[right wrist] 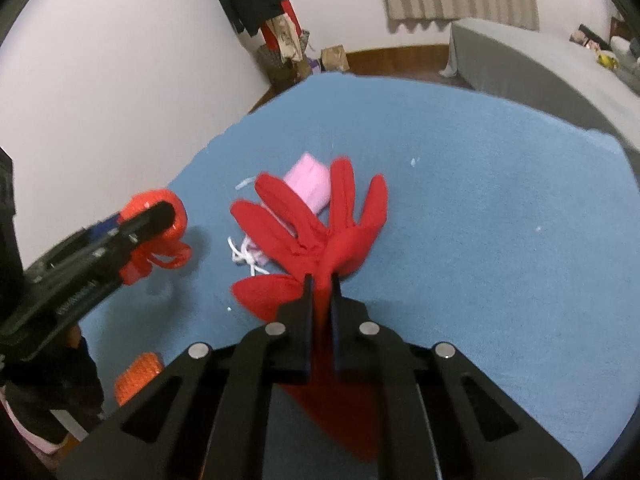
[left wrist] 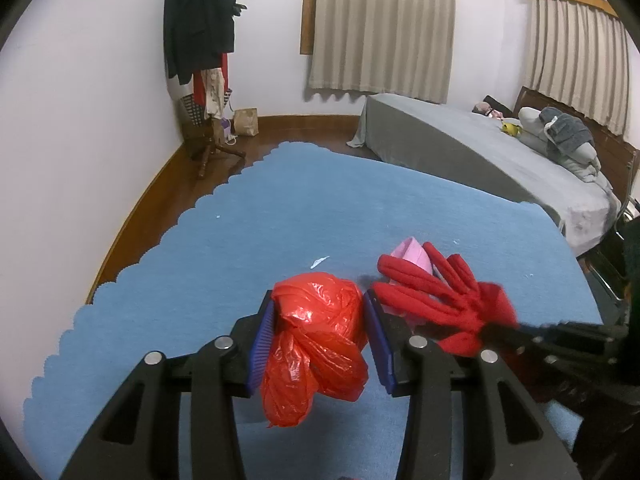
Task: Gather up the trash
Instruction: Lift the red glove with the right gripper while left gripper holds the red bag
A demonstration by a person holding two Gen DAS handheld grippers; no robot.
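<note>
My left gripper is shut on a crumpled red plastic bag and holds it above the blue rug; the bag also shows in the right wrist view. My right gripper is shut on the cuff of a red glove, whose fingers spread forward over the rug. The glove shows in the left wrist view, just right of the bag. A pink pouch with white strings lies on the rug under the glove's fingers.
A small white scrap lies on the rug ahead. A grey bed stands at the right. A coat stand with clothes and a paper bag stand in the far corner. An orange object sits low left.
</note>
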